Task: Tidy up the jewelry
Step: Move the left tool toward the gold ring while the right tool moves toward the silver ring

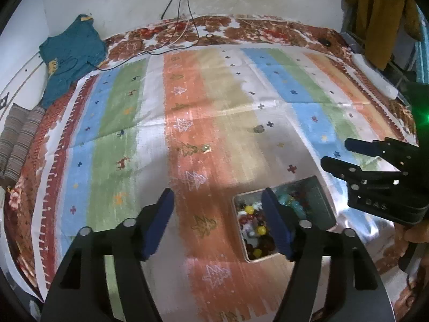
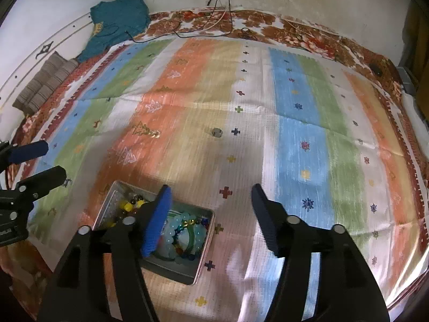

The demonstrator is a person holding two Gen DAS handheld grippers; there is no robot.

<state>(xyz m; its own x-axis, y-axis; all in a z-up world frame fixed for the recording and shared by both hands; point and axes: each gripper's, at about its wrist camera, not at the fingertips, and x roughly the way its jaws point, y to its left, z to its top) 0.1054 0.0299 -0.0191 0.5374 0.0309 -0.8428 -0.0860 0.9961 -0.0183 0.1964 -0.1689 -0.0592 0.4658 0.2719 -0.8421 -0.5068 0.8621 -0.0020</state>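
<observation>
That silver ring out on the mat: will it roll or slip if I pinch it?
The ring looks like a small, smooth metal band, so it will probably slip between pads. It seems to lie flat on the woven mat, so rolling looks unlikely unless tipped.

Left tongs (image 1: 217, 209) and right tongs (image 2: 210, 209) both gape wide, holding nothing.

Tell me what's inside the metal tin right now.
The tin holds jewelry: pale blue beads, a green bangle and a yellow and dark red strand. A tool finger covers the middle in both views, so anything beneath stays hidden.
</observation>
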